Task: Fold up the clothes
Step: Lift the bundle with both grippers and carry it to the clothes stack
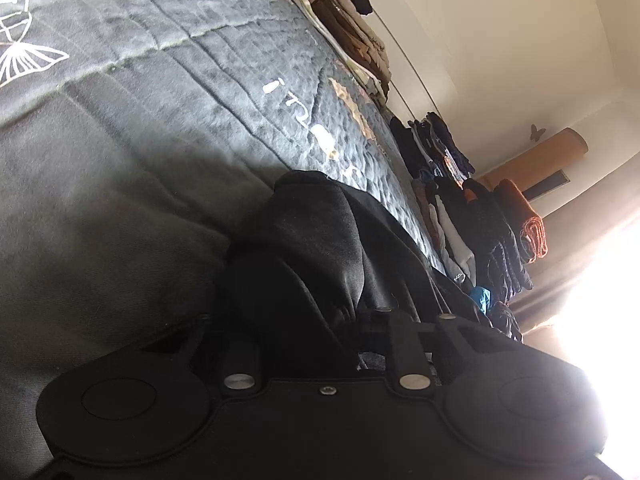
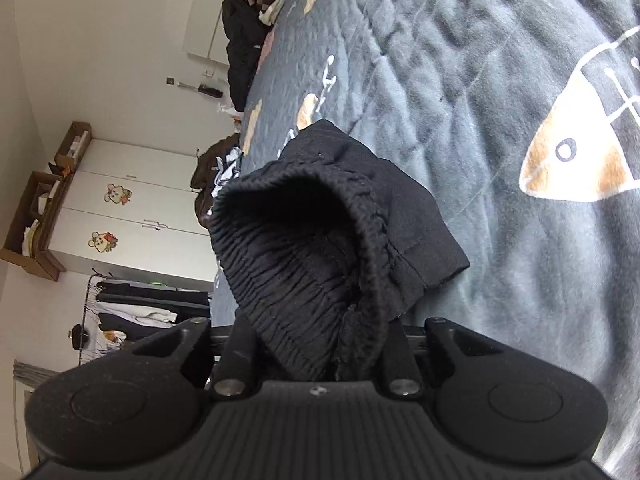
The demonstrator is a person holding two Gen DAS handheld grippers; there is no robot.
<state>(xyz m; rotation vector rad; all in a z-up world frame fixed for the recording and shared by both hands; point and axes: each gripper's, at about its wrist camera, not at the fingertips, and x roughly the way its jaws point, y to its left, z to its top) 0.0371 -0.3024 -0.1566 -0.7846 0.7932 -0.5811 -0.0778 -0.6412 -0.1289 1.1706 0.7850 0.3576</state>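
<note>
Both hand-held grippers are closed on one black garment above a bed: the right gripper (image 2: 316, 344) has its fingers pinched on a ribbed elastic waistband (image 2: 296, 264), which bunches up between them and gapes open toward the lens, while the left gripper (image 1: 376, 320) clamps a smoother fold of the same black garment (image 1: 316, 240), its fingertips largely buried in cloth. The garment, seemingly shorts or trousers, hangs partly in the air and partly on the grey fleece blanket (image 2: 460, 100), a hemmed edge (image 2: 436, 276) resting just beside the right-hand grip.

Judging by the bunching, the chief risk is a crooked fold: the waistband is gathered rather than stretched flat, so laying it down now could trap wrinkles or double a layer under itself. The thick elastic could also creep out of the right fingers under a sharp pull, dropping that corner. The fleece looks grippy and may drag the fabric as it is drawn across.

Farther off, stacks of folded clothes (image 1: 472, 216) line the bed's edge and another pile (image 1: 352, 36) sits beyond; a wide swing of the garment could topple them. Glare from the window (image 1: 600, 300) washes out the left view, hiding that side.
</note>
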